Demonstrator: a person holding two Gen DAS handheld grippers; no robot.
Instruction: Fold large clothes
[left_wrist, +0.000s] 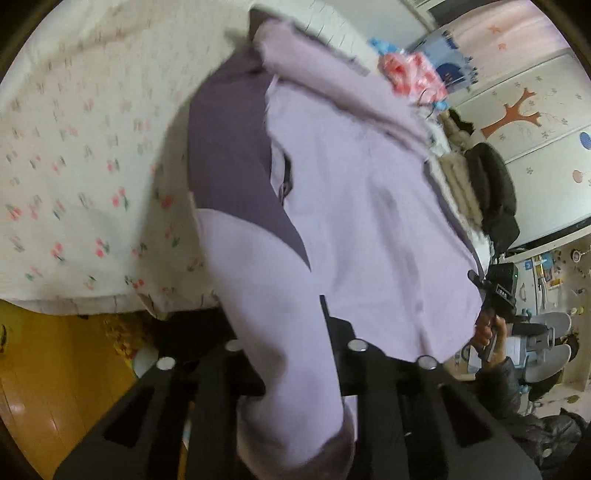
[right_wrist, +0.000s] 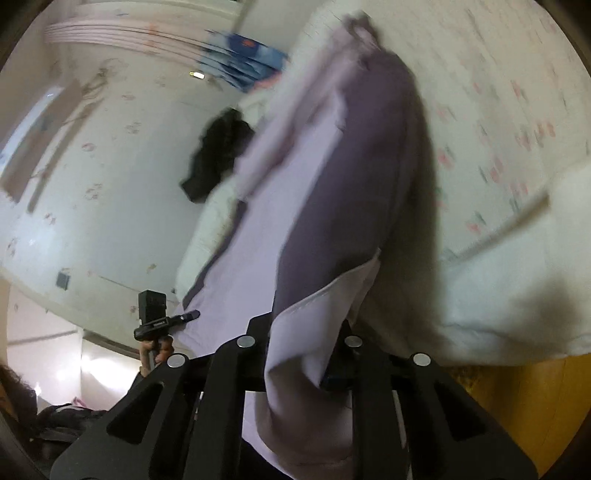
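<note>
My left gripper (left_wrist: 291, 373) is clamped tight on a light purple sleeve (left_wrist: 273, 314) of the big top (left_wrist: 354, 206), and the cloth runs right down between its two black fingers. My right gripper (right_wrist: 303, 354) is squeezed onto another light purple part of the same top (right_wrist: 295, 236), which also hangs through its fingers. The top is light purple with dark purple patches. It is partly lifted up between my two grippers, and the rest of it lies stretched out on the bed (left_wrist: 74, 155). The pictures are blurry, so I cannot tell just how the far end of the top lies. The bed has a white sheet with little pink and green flowers on it. Below the edge of the bed I see the yellow floor (left_wrist: 55, 369). In my left view I can see my right hand (left_wrist: 491, 332) holding its black handle, near the edge of the top. In my right view I can see my left hand (right_wrist: 157, 350) holding its handle too. Farther off, some dark clothes (left_wrist: 491, 192) and a pink thing (left_wrist: 413, 74) lie on the bed past the top. At the back is a white wall with an orange tree picture (left_wrist: 513, 110).
</note>
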